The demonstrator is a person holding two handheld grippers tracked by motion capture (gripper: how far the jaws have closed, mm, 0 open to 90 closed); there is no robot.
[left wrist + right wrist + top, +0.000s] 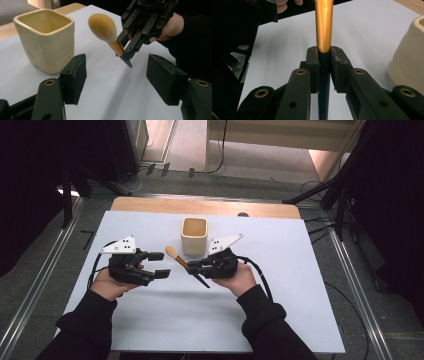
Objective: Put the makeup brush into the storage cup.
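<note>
A makeup brush [172, 253] with a tan bristle head, an orange ferrule and a dark handle is held off the table by my right gripper [191, 268], which is shut on its handle. In the right gripper view the pads [313, 62] clamp the brush [324, 25] where orange meets dark. My left gripper [161, 264] stands open just left of the brush head, with nothing between its pads. In the left gripper view the bristle head [103, 27] hangs ahead of my left gripper [120, 77], and my right gripper [126, 56] is behind it. A cream square cup [194, 236] stands upright just beyond both grippers.
A white sheet [280, 310] covers the table, with a wooden strip [150, 204] along its far edge. The cup [47, 40] is close to the left jaw in the left gripper view, and at the right edge as the cup [412, 55] in the right gripper view.
</note>
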